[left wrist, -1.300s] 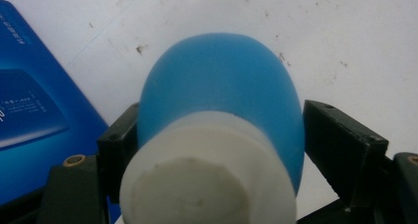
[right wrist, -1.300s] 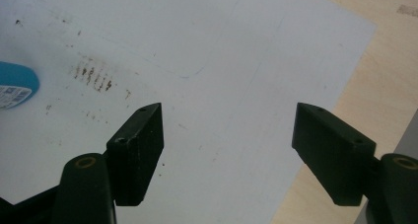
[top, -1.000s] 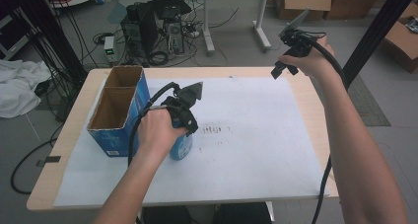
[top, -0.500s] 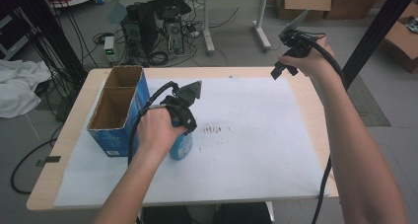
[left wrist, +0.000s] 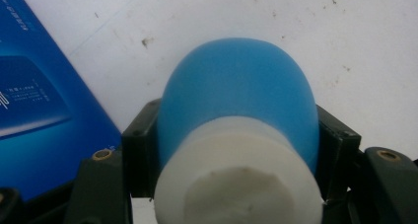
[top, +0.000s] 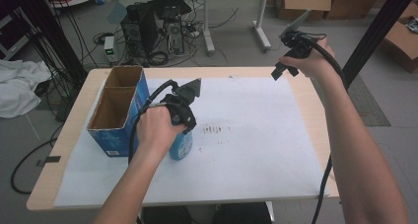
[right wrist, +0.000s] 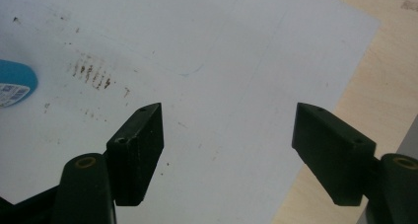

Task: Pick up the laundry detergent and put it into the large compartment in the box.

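Left gripper view: left tool [left wrist: 236,150] clamps blue bottle [left wrist: 236,100].

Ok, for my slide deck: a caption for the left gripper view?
Left gripper closing its jaws on a blue bottle beside a blue box.

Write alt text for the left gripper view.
The left tongs grip a blue bottle by its white cap, one black jaw on each side. Beneath lies a white, speckled paper sheet, with a blue box at left.
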A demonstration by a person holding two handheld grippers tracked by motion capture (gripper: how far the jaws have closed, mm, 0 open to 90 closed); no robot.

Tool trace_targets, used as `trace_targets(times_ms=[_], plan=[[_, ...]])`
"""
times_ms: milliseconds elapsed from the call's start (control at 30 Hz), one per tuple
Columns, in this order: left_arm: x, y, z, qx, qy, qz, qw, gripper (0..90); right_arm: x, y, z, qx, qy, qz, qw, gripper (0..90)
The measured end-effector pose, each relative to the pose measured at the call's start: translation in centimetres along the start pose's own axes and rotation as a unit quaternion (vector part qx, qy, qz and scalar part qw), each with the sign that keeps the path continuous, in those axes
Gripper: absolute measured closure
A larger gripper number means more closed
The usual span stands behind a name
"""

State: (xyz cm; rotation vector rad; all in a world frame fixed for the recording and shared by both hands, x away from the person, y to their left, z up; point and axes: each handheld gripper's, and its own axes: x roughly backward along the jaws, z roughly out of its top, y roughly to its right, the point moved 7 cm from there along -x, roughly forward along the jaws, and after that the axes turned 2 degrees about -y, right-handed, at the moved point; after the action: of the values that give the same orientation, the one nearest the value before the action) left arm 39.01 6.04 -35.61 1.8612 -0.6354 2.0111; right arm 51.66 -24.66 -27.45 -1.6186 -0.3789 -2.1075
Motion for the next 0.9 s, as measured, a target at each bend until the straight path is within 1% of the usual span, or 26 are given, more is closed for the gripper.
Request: trace_targets(times_ms=[100, 133, 167, 233, 467, 500, 633, 700, 733, 767, 900], plan=[[0.1, 0.0, 0.1, 0.001, 0.001, -0.009, 1.0000, 36.6, 0.0, 0.0, 0.0, 0.000, 0.000, 0.001, 1.0000, 28.3], [0.1, 0.0, 0.1, 0.001, 0.001, -0.009, 1.0000, 37.1, 0.0, 0.0, 0.0, 0.000, 0.000, 0.001, 1.0000, 28.3], [0.2, -0.1, 0.1, -0.002, 0.001, -0.016, 0.9999, 37.7, 0.0, 0.1, 0.0, 0.000, 0.001, 0.000, 1.0000, 28.3], [0.2, -0.1, 0.1, -0.002, 0.003, -0.015, 0.9999, 37.8, 0.0, 0.0, 0.0, -0.003, 0.000, 0.002, 1.0000, 28.3], [0.2, 0.1, 0.1, -0.006, -0.002, -0.014, 0.9999, 38.0, -0.1, -0.1, 0.0, -0.004, 0.001, 0.004, 1.0000, 28.3], [0.3, 0.1, 0.1, -0.013, -0.004, -0.011, 0.9999, 38.1, 0.0, -0.1, -0.1, -0.003, 0.001, 0.004, 1.0000, 28.3], [0.4, 0.2, 0.2, -0.017, -0.008, -0.008, 0.9998, 38.1, 0.1, 0.0, -0.1, -0.001, 0.002, 0.002, 1.0000, 28.3], [1.0, 0.2, 0.2, -0.014, -0.010, -0.017, 0.9997, 38.1, 0.1, 0.0, -0.1, -0.001, 0.002, 0.002, 1.0000, 28.3], [1.0, 0.2, 0.2, -0.014, -0.010, -0.017, 0.9997, 38.1, 0.1, 0.0, -0.1, -0.001, 0.002, 0.002, 1.0000, 28.3], [1.6, 0.1, 0.2, -0.010, -0.010, -0.021, 0.9997, 38.1, 0.2, 0.0, -0.1, -0.002, 0.003, 0.003, 1.0000, 28.3], [3.5, -0.3, 0.1, -0.011, -0.011, -0.020, 0.9997, 38.1, 0.3, 0.0, -0.2, -0.002, 0.004, 0.002, 1.0000, 28.3]])
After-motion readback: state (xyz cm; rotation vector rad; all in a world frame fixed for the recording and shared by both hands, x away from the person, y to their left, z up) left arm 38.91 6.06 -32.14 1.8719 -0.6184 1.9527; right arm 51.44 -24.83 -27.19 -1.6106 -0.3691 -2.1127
